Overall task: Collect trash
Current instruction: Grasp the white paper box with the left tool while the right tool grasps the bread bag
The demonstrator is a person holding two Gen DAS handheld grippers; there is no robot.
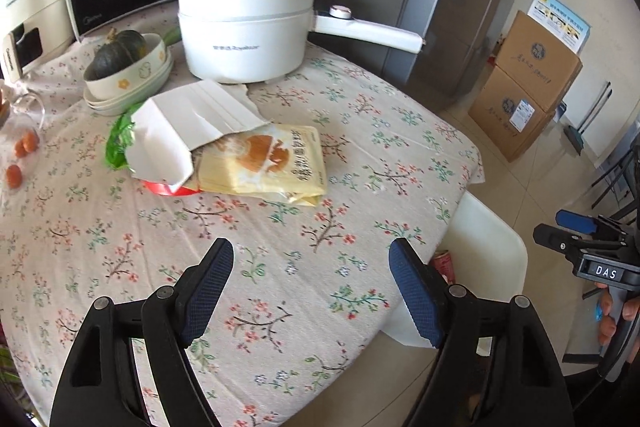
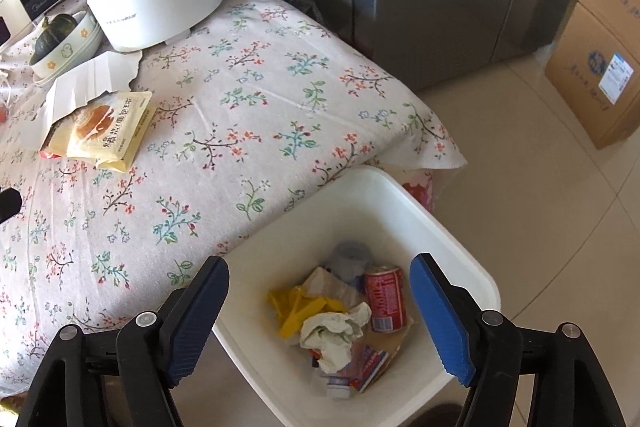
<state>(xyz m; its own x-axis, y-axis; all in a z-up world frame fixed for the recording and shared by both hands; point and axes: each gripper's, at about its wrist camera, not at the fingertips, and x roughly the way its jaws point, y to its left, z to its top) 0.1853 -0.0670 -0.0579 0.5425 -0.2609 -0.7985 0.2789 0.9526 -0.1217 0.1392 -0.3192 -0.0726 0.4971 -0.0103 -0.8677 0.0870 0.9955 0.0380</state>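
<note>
The left gripper [image 1: 310, 287] hangs over the near part of the floral tablecloth [image 1: 280, 227] with its blue-padded jaws spread wide and nothing between them. The right gripper [image 2: 320, 319] is likewise parted and empty, poised above the white plastic waste bin [image 2: 460, 231] that stands on the floor against the table's corner; a red drink can [image 2: 385, 297], a crumpled white tissue [image 2: 334, 331] and yellow scraps already lie in it.

Farther in on the cloth sits the remaining litter: a yellow plastic bread wrapper [image 1: 266, 159], partly covered by a torn white paper envelope [image 1: 188, 123], with red and green film peeking from under the pile.

Both pieces look light, limp and thin; the wrapper is probably slick, so a pinch across its free near edge seems surest, while the envelope should crease easily if taken at its folded corner.

Beyond them stands a white electric cooking pot [image 1: 244, 27], not trash.
</note>
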